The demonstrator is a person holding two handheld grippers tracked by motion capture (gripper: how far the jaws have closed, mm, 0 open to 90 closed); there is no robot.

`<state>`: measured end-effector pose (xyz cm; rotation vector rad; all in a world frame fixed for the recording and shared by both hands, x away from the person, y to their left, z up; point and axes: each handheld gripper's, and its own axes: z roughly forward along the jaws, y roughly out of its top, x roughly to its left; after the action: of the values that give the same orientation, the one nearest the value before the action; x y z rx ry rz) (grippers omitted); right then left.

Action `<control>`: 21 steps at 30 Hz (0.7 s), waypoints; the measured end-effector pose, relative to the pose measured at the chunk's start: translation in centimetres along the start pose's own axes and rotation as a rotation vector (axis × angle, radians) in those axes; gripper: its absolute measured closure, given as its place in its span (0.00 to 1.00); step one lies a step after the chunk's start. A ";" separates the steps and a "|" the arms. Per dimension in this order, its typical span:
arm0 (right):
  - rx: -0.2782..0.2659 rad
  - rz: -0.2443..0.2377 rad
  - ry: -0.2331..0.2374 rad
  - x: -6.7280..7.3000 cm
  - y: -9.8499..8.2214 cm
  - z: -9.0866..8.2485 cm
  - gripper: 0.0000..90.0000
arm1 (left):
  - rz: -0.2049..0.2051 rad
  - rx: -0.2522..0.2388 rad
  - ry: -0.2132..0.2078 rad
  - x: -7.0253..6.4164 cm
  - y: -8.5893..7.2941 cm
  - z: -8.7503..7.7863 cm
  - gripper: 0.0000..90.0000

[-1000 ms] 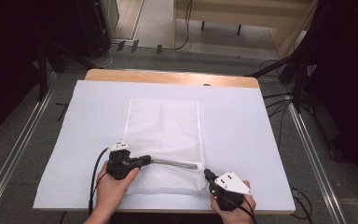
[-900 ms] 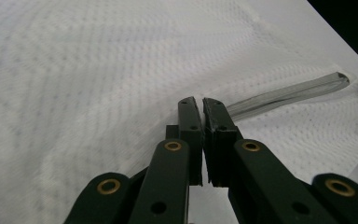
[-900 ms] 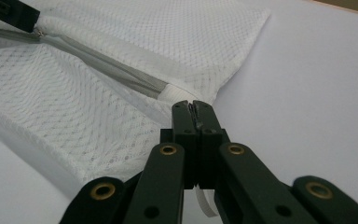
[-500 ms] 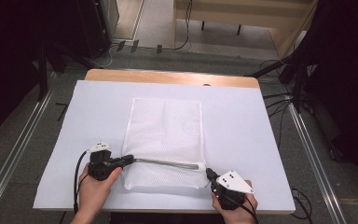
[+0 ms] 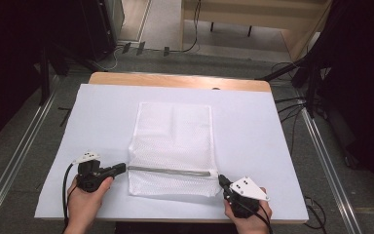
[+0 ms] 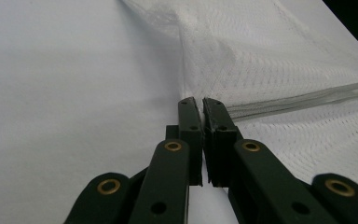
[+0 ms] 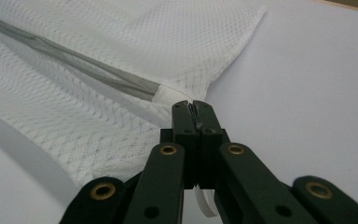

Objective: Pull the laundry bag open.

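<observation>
- High view lets us count one white mesh bag, lying flat near the middle of the tabletop, with one grey zipper running straight across it close to its near edge.
- We count two hand-held grippers, one in each of the person's hands, at the near edge of the tabletop and at opposite ends of the zipper.
- We see the left hand-held gripper at the bag's left edge; in the left gripper view its jaws are pressed almost together at the zipper's end, and we cannot tell what, if anything, sits between them.
- We see the right hand-held gripper at the zipper's right end; in the right gripper view its jaws are pressed together on a bit of the bag's white edge just past the zipper's white end tab.
- We find the tabletop covered by one white sheet, with a strip of bare wood showing along its far edge.
- We see a grey floor around it with metal rails on both sides, loose cables, dark curtains and light wooden furniture beyond.
</observation>
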<state>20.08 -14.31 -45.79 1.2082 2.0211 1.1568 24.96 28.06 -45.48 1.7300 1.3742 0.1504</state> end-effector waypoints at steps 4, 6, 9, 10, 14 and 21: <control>-0.012 0.009 0.015 -0.1 0.1 -0.1 1.00 | 0.035 -0.020 -0.021 -0.1 -0.2 -0.1 0.95; -0.016 0.003 0.017 0.0 0.1 -0.2 1.00 | 0.045 -0.076 0.024 -0.4 -0.2 -0.2 0.71; -0.018 0.010 0.024 -0.2 0.1 -0.1 1.00 | 0.066 -0.159 0.073 -0.9 0.0 -0.5 0.38; -0.014 0.022 0.033 -0.3 0.0 -0.1 1.00 | 0.093 -0.184 0.109 -1.1 0.1 -0.7 0.27; -0.026 0.030 0.015 -0.6 -0.1 0.0 0.66 | 0.107 -0.187 0.136 -1.1 0.1 -0.8 0.17; -0.072 0.117 0.027 -3.3 0.0 -0.6 0.37 | 0.142 -0.183 0.105 -0.6 0.0 -1.4 0.11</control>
<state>21.17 -17.46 -45.44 1.2961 1.9321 1.2972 23.93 28.31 -44.37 1.6843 1.2696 0.4378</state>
